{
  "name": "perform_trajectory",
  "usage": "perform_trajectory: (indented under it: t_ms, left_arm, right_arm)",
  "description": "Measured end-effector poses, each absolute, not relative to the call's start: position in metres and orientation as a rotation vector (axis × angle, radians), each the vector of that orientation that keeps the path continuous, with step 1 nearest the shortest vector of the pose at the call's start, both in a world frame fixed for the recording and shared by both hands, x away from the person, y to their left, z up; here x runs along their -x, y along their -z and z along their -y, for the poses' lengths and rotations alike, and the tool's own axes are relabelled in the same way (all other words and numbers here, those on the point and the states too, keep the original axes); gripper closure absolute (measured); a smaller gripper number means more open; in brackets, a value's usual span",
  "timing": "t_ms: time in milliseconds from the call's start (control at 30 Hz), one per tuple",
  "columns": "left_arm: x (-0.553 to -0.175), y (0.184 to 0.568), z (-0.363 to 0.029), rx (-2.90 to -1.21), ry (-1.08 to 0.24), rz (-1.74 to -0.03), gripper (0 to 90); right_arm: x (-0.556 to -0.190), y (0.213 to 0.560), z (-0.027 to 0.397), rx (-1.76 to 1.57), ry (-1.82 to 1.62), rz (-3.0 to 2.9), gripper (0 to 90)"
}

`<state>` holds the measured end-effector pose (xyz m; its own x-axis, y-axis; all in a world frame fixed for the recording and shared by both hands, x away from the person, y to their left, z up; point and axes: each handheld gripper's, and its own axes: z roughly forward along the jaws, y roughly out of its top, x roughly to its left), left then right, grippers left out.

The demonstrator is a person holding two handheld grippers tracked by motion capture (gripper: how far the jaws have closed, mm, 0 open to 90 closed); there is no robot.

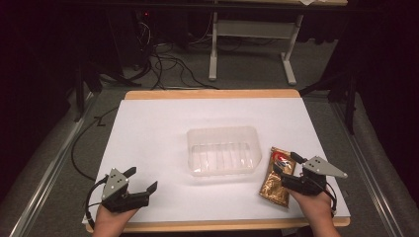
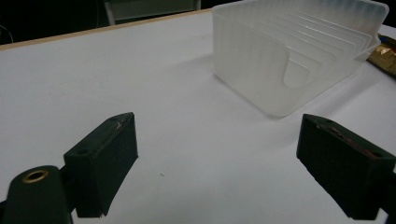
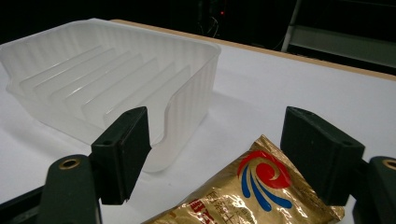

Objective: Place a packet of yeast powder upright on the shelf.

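Item one: gold foil packet (image 1: pixel 277 178), printed with a red-and-blue swirl, lying flat on the white sheet that covers the desk (image 1: pixel 158 133), at the near right, just beside the right end of the clear tray and apart from it. Judged light, thin and limp, with a slick crinkling skin; likely to slide under a push and to sag if lifted by one end. The sealed top edge or a long side edge looks the soundest place to pinch, since the flat face gives the pads nothing to bite. Item two: translucent plastic tray (image 1: pixel 223 149), ribbed floor, low walls, standing upright at mid-desk with nothing inside; thin-walled and probably springy, so it may skate if nudged. Item three: right tool (image 1: pixel 289 169), held in the person's right hand, released, its jaws standing wide to either side of the packet's upper end; in the right gripper view the packet (image 3: pixel 254 196) lies between and below the black jaws, and neither pad presses on it. Item four: left tool (image 1: pixel 144 179), in the left hand at the near left corner, well apart from tray and packet, jaws spread with bare white sheet between them; the left gripper view looks across to the tray (image 2: pixel 289 60).
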<state>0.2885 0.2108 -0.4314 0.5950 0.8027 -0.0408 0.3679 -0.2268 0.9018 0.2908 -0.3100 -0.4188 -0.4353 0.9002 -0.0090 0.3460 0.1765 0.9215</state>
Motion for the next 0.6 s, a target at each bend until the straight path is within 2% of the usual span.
perform_trajectory:
  t_ms: [367,400,433,467,500,600]
  left_arm:
    - [-0.299,0.430,-0.202,-1.853,-0.552,-0.936,16.9]
    - [-0.301,0.430,-0.199,-1.870,-0.557,-0.929,18.0]
    - [-0.302,0.429,-0.196,-1.878,-0.552,-0.933,18.0]
    - [-0.303,0.428,-0.194,-1.886,-0.553,-0.930,19.7]
    - [-0.303,0.427,-0.193,-1.889,-0.554,-0.926,19.7]
    - [-0.305,0.423,-0.186,-1.887,-0.577,-0.922,23.6]
  right_arm:
    - [-0.281,0.423,0.326,-1.229,-1.233,-1.855,34.9]
    - [-0.279,0.425,0.330,-1.262,-1.211,-1.854,39.7]
    - [-0.279,0.425,0.330,-1.262,-1.211,-1.854,39.7]
    - [-0.277,0.427,0.334,-1.289,-1.179,-1.850,44.6]
    - [-0.277,0.427,0.334,-1.289,-1.179,-1.850,44.6]
    - [-0.275,0.432,0.342,-1.356,-1.133,-1.840,54.1]
